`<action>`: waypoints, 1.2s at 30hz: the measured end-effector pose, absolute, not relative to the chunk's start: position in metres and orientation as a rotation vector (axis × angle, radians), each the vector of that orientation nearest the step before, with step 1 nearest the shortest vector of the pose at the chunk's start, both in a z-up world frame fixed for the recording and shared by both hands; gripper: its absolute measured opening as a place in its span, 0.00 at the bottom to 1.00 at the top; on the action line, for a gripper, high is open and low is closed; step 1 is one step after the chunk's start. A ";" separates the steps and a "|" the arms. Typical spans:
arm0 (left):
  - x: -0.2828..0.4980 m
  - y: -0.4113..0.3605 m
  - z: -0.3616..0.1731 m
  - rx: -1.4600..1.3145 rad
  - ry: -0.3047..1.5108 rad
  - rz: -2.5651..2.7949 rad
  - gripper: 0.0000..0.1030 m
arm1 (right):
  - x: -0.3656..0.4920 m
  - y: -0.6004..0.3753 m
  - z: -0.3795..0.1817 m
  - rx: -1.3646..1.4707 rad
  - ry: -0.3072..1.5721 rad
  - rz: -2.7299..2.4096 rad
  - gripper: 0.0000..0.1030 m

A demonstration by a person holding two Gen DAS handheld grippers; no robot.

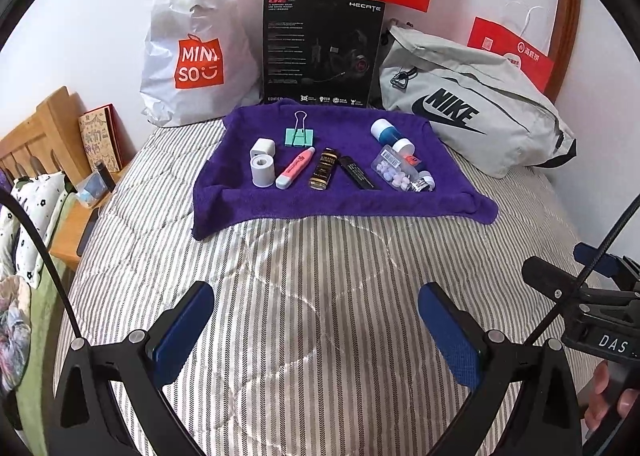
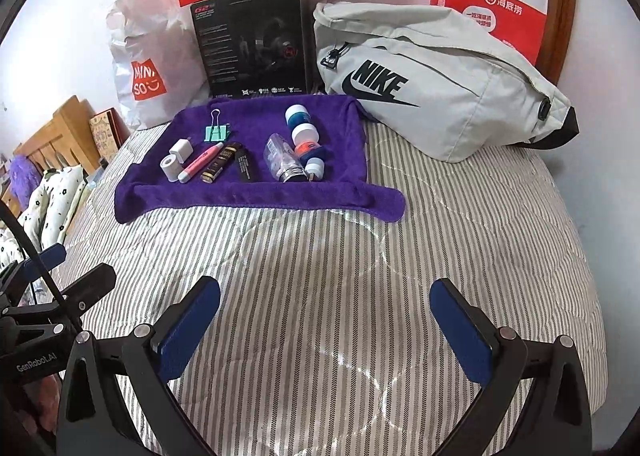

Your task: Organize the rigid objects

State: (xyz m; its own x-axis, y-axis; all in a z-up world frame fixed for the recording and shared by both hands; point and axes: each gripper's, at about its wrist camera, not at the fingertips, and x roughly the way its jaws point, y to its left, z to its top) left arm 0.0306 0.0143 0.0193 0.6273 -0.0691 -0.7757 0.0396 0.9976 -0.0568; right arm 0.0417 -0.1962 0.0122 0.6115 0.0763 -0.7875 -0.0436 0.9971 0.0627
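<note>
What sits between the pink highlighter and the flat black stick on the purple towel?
A dark bottle with gold lettering lies between the pink highlighter and the flat black stick, clearest in the left wrist view.

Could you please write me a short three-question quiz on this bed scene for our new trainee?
1. True or false: the mint-green metal binder clip lies on the purple terry towel.
2. Which lies right beside the pink plastic highlighter pen? A: white tape roll; B: blue-and-white plastic bottle; C: grey fabric Nike bag.
3. Fill in: the left gripper and right gripper are both ____.

Key: 1 true; 2 A; 3 open, holding nothing.
</note>
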 end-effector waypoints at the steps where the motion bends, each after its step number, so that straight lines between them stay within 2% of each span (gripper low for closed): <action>1: 0.030 0.015 0.019 -0.033 0.889 -0.058 1.00 | 0.041 -0.196 0.012 0.041 0.910 0.075 1.00; 36: 0.022 0.016 0.022 -0.022 0.888 -0.059 1.00 | 0.032 -0.193 0.014 0.045 0.903 0.096 1.00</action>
